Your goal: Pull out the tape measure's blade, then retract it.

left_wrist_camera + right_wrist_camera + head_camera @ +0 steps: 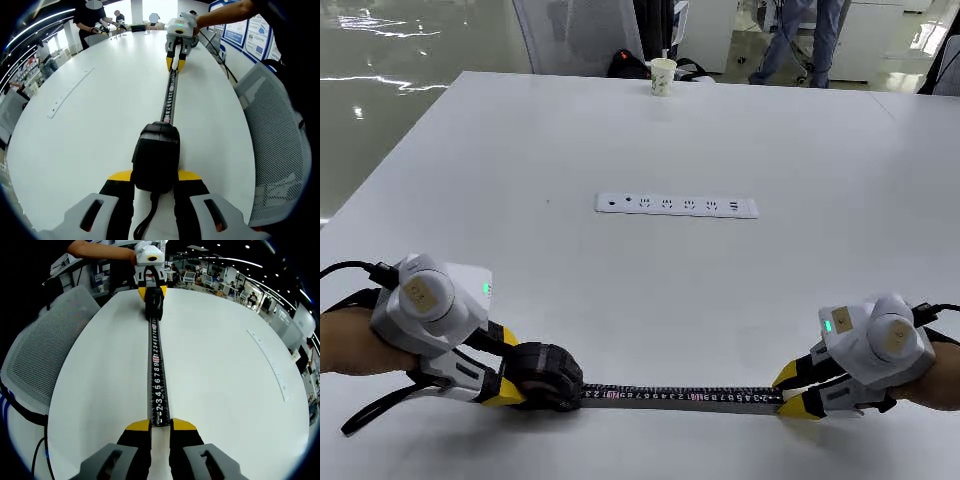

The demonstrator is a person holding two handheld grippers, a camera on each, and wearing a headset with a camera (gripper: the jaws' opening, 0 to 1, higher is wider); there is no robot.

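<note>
Clamping the case (548, 376) at table (720, 280) edge, left claw (512, 366) faces right claw (788, 393) pinching blade (680, 395).

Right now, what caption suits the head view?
Left gripper holds the tape measure; right gripper pinches its extended blade on a table.

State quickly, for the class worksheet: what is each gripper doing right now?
Left gripper: closed, holding the tape measure by its case.
Right gripper: closed, holding the blade by its tip.
</note>
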